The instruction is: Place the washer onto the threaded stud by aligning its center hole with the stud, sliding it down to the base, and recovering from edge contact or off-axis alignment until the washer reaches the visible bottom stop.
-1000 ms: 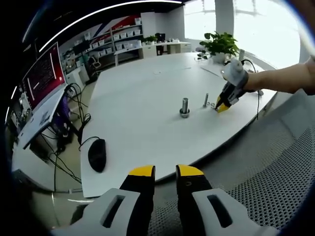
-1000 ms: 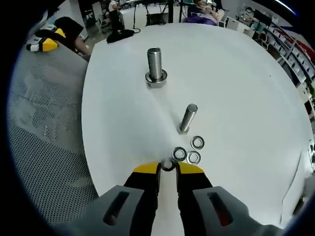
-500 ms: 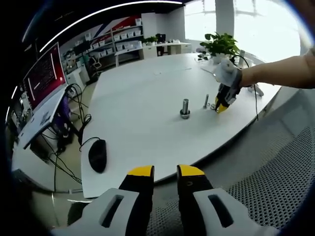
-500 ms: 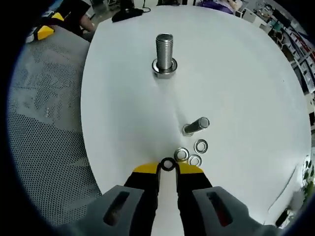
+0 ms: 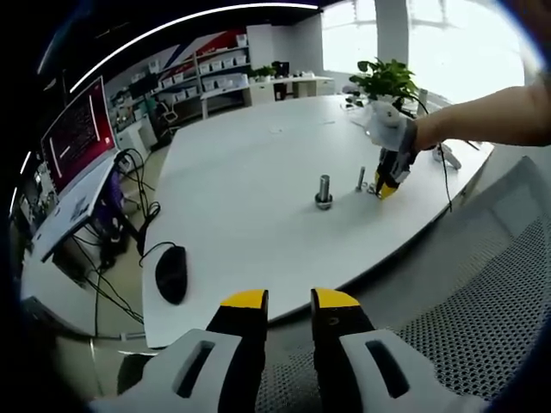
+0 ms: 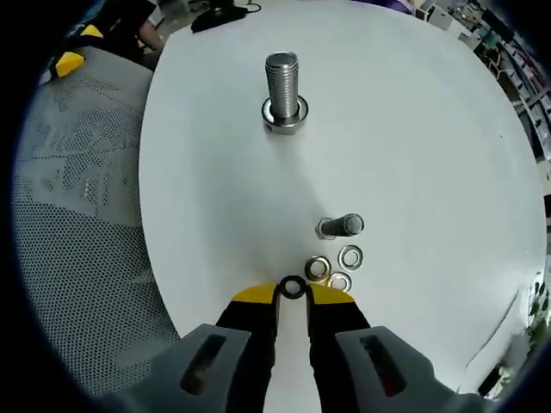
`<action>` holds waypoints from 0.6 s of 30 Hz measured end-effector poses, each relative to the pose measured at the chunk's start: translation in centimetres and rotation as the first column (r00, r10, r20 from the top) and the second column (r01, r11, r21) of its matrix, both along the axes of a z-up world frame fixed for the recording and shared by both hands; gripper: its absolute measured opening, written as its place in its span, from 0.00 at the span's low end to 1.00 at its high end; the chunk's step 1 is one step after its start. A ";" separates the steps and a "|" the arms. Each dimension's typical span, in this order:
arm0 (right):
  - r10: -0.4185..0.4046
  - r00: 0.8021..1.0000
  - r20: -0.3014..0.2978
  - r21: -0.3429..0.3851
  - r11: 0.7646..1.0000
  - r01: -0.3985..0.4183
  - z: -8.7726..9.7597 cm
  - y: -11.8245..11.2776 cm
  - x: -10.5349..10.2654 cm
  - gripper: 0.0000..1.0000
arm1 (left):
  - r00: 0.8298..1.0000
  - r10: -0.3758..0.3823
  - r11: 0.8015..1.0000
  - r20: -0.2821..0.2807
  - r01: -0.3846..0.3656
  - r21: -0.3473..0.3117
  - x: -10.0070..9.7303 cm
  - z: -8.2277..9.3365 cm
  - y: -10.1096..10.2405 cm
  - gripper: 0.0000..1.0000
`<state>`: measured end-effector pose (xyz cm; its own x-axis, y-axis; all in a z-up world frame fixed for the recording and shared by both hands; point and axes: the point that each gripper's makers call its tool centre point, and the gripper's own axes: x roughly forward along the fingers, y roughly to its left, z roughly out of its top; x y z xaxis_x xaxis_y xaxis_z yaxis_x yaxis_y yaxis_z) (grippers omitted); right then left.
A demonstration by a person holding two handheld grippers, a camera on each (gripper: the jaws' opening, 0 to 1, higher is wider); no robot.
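Now the right gripper [image 6: 293, 292] pinches a dark washer [image 6: 293, 286] above the white table [image 6: 413, 129], near three loose washers [image 6: 337, 268]. Farther off stands the threaded stud [image 6: 282, 89]. The left gripper [image 5: 288, 303] hangs slightly parted, grasping nothing.

- We find no legible text, label, brand or number in either view.
- The monitor [image 5: 76, 129] at the left of the left gripper view carries red-lit lines of characters, too small and blurred for us to read.
- The shelf boxes [image 5: 219, 62] at the far wall bear marks we cannot make out.
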<state>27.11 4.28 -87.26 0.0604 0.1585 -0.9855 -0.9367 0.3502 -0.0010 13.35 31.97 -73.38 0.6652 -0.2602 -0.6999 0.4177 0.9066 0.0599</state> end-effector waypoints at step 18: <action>-0.003 0.998 0.056 0.011 1.000 0.003 0.1 0.2 -0.6 0.15 | 1.000 0.005 1.000 0.001 -0.005 -0.002 0.0 0.0 0.0 0.18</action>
<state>26.48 4.44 -87.12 0.1163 0.1685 -0.9788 -0.9341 0.3534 -0.0501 13.32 31.97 -73.36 0.6673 -0.2583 -0.6986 0.4134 0.9086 0.0590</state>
